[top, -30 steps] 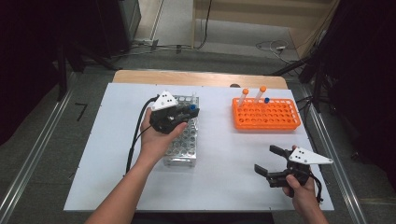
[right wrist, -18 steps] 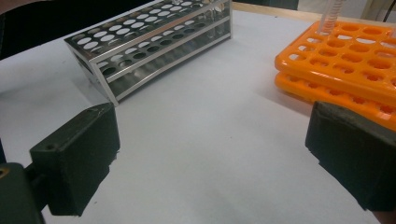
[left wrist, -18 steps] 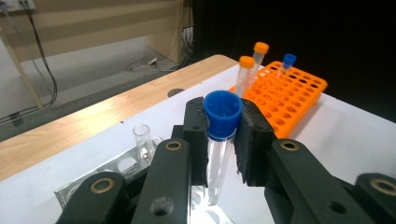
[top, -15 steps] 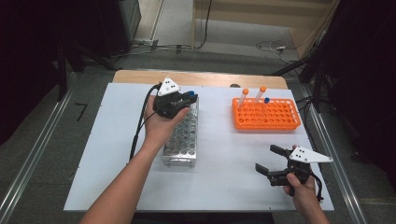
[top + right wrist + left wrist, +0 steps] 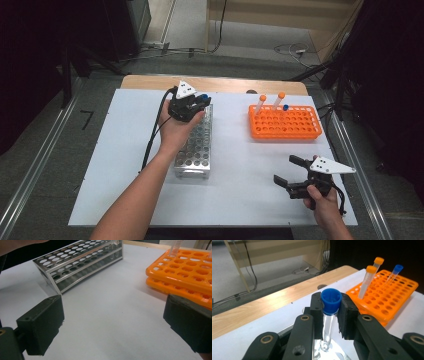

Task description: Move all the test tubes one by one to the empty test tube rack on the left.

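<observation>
My left gripper is shut on a clear tube with a blue cap, held upright just under the cap. Its lower end hangs over the far end of the metal rack. On the right stands an orange rack with two orange-capped tubes and one blue-capped tube in its back rows. My right gripper stands open low over the table near the front right, nothing between its pads.
The white table has a wooden strip along its far edge. In the right gripper view the metal rack lies ahead to the left and the orange rack to the right.
My left gripper has carried the blue-capped tube away from me along the metal rack to its far end, slightly lower. The right gripper has stayed put.
</observation>
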Tool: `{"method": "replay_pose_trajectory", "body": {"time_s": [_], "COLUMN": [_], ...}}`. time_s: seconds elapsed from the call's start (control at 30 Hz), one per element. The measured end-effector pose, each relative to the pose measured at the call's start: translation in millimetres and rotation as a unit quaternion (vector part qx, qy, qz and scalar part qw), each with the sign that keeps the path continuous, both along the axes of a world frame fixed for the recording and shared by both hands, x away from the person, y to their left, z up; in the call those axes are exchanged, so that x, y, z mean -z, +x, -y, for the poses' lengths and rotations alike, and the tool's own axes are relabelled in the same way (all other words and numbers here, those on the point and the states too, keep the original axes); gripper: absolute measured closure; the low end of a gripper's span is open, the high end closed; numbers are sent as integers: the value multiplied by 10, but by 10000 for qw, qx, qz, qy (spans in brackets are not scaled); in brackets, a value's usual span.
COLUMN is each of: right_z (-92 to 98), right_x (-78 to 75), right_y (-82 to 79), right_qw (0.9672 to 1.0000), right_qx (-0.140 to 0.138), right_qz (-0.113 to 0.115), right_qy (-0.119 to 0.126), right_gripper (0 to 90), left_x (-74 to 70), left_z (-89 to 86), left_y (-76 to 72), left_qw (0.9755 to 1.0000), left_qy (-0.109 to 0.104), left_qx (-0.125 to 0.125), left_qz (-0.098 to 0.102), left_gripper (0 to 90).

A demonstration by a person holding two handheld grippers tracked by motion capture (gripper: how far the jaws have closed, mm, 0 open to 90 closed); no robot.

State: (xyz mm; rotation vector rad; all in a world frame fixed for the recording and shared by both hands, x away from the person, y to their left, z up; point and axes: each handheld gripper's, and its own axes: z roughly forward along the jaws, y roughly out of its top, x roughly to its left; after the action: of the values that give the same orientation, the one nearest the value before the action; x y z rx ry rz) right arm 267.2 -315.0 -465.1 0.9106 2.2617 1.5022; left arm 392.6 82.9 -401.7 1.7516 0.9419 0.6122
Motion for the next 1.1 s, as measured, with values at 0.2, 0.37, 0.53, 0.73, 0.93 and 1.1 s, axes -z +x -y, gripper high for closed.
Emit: {"method": "replay_pose_trajectory", "body": {"time_s": [0.2,0.37,0.53,0.73,0.93,1.1], "right_z": [-5,-3,0,-4,1,-4], "right_x": [5,7,8,13,13,15], "right_y": [5,5,8,13,13,13], "right_qw": [10000,10000,10000,10000,10000,10000], "right_qx": [-15,-10,-6,-11,22,35], "right_qz": [-5,-21,-28,-19,-48,-51], "right_qy": [-16,-24,-20,-38,-23,1], "right_gripper": [20,21,22,22,24,25], "left_x": [66,114,157,208,231,221], "left_z": [55,82,88,114,111,78], "left_y": [28,35,43,56,45,4], "left_qw": [9997,9994,9990,9983,9981,9986], "left_qy": [222,311,363,431,311,98], "left_qx": [26,6,-21,37,152,170], "left_qz": [-100,-167,-251,-383,-501,-493], "left_gripper": [761,761,760,758,721,558]}}
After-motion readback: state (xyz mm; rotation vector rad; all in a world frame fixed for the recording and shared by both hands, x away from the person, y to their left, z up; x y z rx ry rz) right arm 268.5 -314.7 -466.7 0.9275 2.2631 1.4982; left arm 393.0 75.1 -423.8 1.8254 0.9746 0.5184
